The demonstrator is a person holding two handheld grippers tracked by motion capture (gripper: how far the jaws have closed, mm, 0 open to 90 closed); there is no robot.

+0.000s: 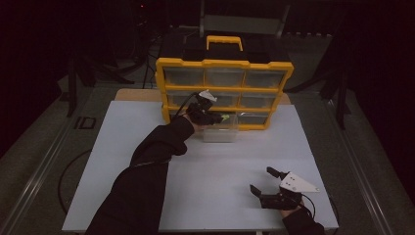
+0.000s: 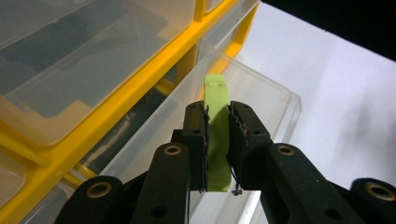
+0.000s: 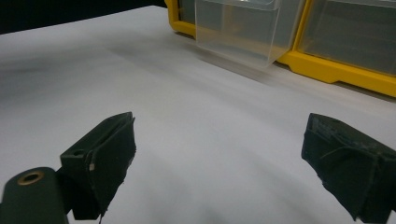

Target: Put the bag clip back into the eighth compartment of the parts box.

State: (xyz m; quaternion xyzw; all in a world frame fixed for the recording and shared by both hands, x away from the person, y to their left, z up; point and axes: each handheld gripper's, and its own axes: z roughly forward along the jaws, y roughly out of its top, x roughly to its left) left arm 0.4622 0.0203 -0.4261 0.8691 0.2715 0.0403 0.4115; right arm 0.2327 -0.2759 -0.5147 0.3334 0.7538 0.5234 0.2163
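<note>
The left gripper (image 2: 217,149) squeezes a green clip (image 2: 217,135) tight between its fingers, right over the clear drawer (image 2: 275,100) pulled out of the yellow box (image 1: 224,63). The right gripper (image 1: 266,181) rests wide open on the counter (image 1: 127,147), holding nothing.

One yellow organizer (image 1: 224,63) — nine drawers, one green piece (image 2: 217,130) — two tongs.
</note>
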